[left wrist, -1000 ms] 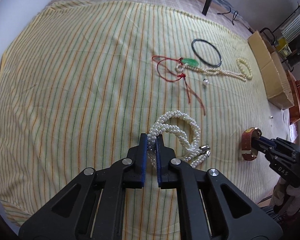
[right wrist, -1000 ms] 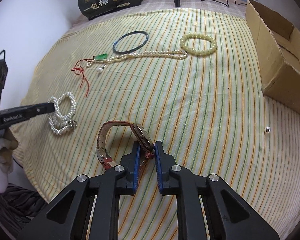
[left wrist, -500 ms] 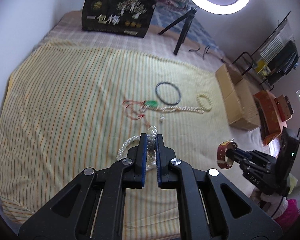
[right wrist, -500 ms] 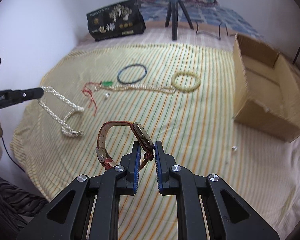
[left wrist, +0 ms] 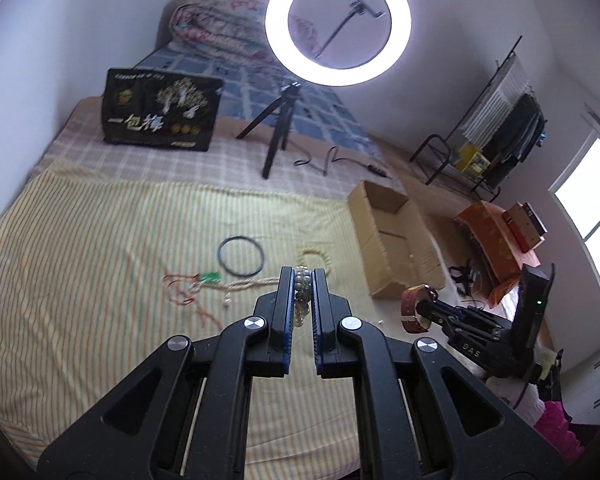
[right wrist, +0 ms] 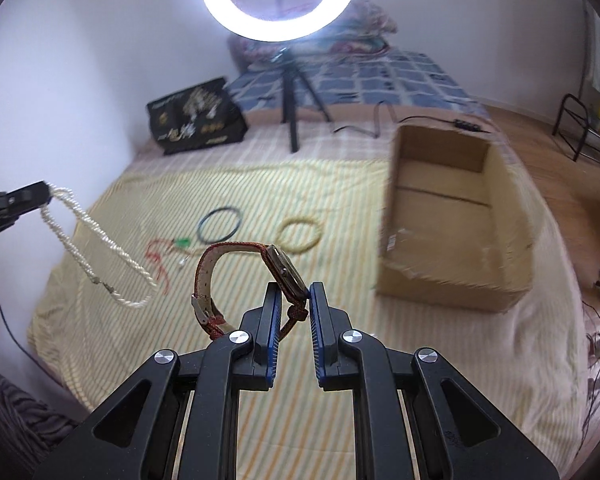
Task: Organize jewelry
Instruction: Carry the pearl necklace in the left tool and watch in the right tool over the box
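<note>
My left gripper (left wrist: 302,276) is shut on a white pearl necklace (left wrist: 301,292), which hangs in the air above the striped cloth in the right wrist view (right wrist: 100,248). My right gripper (right wrist: 294,300) is shut on a red-strapped watch (right wrist: 236,276), also held high; it shows in the left wrist view (left wrist: 414,307). An open cardboard box (right wrist: 448,216) stands to the right on the bed. On the cloth lie a black bangle (left wrist: 241,255), a yellow bead bracelet (right wrist: 301,235), and a green pendant on red cord (left wrist: 196,284) with a bead strand.
A ring light on a black tripod (left wrist: 278,132) and a black printed bag (left wrist: 160,112) stand at the far end of the bed. The striped yellow cloth (left wrist: 80,260) covers the near part. Orange boxes (left wrist: 496,236) and a rack are off to the right.
Both grippers have risen well above the bed, lifting the pearl necklace fully off the cloth and carrying the watch higher; the views now tilt up toward the box and ring light.
</note>
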`<action>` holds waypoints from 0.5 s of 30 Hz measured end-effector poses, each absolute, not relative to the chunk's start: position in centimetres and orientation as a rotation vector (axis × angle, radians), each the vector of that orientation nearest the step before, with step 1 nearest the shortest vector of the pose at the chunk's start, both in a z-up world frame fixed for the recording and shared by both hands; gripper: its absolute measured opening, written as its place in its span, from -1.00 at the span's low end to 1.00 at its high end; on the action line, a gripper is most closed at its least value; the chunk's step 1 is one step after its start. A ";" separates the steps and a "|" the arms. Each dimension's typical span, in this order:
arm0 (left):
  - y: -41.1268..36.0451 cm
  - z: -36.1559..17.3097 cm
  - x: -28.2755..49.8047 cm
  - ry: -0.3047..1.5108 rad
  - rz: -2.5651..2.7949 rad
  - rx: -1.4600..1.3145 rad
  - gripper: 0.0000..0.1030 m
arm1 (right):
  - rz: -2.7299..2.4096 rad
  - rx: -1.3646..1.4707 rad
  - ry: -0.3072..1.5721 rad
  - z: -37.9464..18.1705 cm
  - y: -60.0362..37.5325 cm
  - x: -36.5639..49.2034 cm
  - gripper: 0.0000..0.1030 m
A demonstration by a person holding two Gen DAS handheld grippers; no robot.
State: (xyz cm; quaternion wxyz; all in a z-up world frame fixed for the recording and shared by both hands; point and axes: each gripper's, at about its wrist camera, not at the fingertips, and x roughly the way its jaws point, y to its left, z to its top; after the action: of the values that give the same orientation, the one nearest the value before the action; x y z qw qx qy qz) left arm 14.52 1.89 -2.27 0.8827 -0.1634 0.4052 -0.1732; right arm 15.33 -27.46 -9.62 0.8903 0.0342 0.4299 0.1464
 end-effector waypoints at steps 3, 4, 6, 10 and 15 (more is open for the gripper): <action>0.0 -0.7 14.9 0.816 -0.405 -0.334 -0.89 | 0.259 0.079 0.871 -9.0 -29.5 15.7 -0.76; -0.6 -0.4 15.2 0.810 -0.419 -0.330 -0.89 | 0.240 0.082 0.865 -8.8 -30.3 15.9 -0.76; -2.1 0.3 15.6 0.800 -0.445 -0.315 -0.89 | 0.213 0.096 0.858 -8.5 -31.6 16.2 -0.76; -4.9 1.3 16.9 0.789 -0.483 -0.290 -0.89 | 0.153 0.109 0.845 -8.1 -34.2 16.8 -0.76; -8.3 2.6 19.1 0.772 -0.522 -0.277 -0.89 | 0.085 0.080 0.839 -8.2 -36.7 18.0 -0.76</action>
State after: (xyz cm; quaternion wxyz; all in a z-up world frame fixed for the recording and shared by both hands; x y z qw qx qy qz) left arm 19.07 -8.26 2.56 0.8841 -0.1332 0.3711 -0.2508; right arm 18.02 -36.69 -8.19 0.9117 0.0390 0.4069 0.0414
